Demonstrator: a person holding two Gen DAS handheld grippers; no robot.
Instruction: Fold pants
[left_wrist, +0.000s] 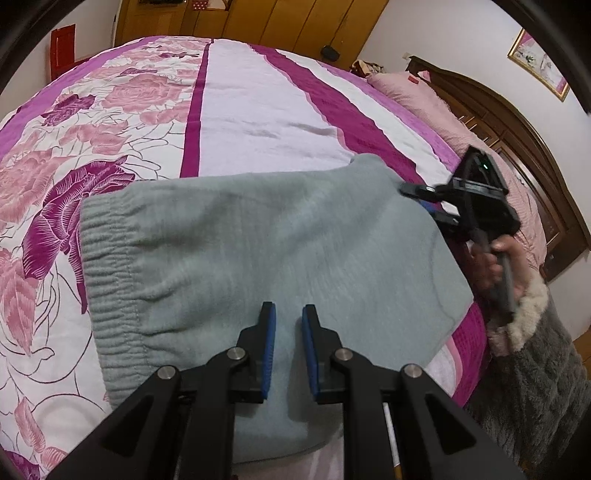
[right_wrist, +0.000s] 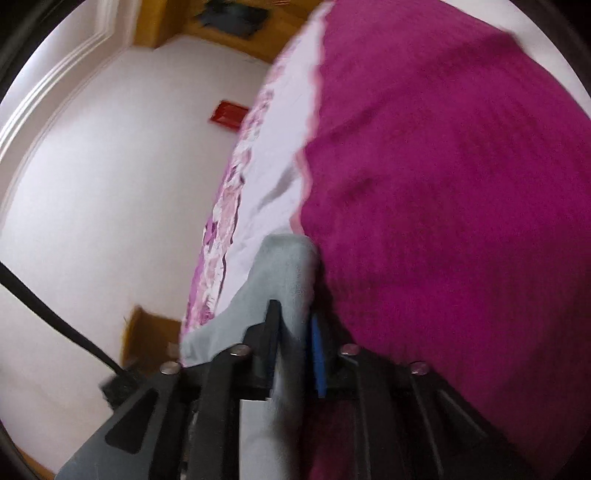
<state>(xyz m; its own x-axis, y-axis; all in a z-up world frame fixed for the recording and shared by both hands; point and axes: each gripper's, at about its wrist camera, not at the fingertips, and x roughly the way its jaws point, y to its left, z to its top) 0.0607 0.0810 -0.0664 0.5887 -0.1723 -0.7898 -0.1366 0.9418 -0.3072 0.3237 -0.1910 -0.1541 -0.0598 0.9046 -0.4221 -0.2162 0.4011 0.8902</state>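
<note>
Left gripper: closest in the left wrist view, its two black fingers with blue pads stand apart with a clear gap between them; nothing sits in the gap, and the tips hang just over the near part of the pants.
Pants: grey-green, folded into a broad flat shape on the bedspread; the gathered elastic waistband faces left, and the near edge runs under the left gripper.
Right gripper: in its own view the fingers are drawn in on a fold of the grey-green cloth, which fills the narrow space between them; the picture is blurred. From the left wrist view this gripper meets the far right corner of the pants.
Right hand: wrapped round the gripper handle, with a fluffy cuff and a grey knitted sleeve behind it.
Bedspread: pink and purple roses on the left, pale and magenta stripes across the middle and right.
Pillow: pink, at the far right against the dark wooden headboard.
Wardrobe: yellow wood, beyond the bed.
Picture frame: on the wall at upper right.
</note>
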